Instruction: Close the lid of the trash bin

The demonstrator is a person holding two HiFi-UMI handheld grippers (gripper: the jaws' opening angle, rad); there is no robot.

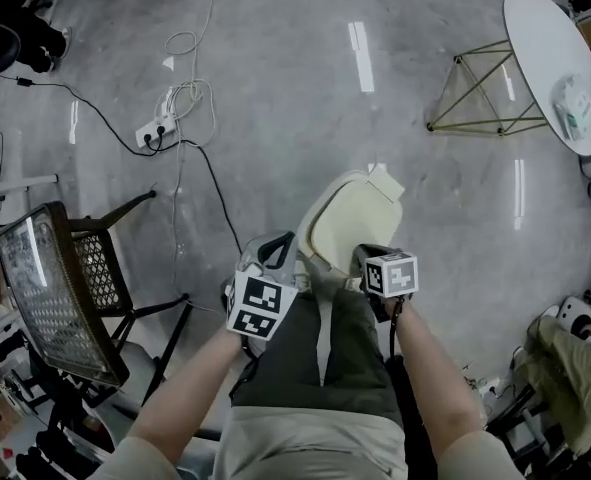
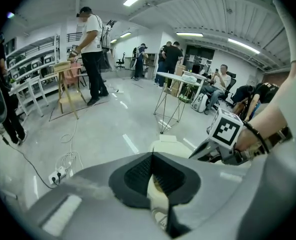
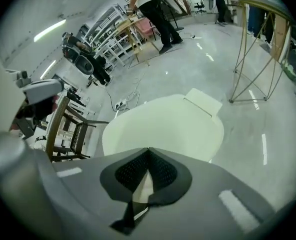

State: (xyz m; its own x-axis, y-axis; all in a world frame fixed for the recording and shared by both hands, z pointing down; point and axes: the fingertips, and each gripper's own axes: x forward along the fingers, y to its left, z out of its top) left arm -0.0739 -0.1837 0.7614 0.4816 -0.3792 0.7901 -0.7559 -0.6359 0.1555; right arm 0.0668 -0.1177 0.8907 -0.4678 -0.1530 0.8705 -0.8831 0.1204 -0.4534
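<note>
The trash bin (image 1: 350, 223), a cream one, stands on the grey floor (image 1: 275, 78) right in front of the person's legs. Its lid (image 3: 163, 126) looks to lie flat on top, with a small tab at the far edge.

In the head view the left gripper (image 1: 278, 250) sits at the bin's near left edge and the right gripper (image 1: 363, 260) at its near right edge, so the bin lies between them and a little beyond. Whether either one touches the bin cannot be told.

Both grippers have their jaws pressed together at the tips and pinch nothing. In the left gripper view the bin's cream top shows just past the tips, with the right gripper's marker cube (image 2: 227, 129) off to the right. In the right gripper view the lid fills the space straight ahead of and below the tips.

A wicker chair (image 1: 70, 288) stands to the left, a power strip (image 1: 155, 133) lies further off, and a round white table (image 1: 555, 63) is far right.
</note>
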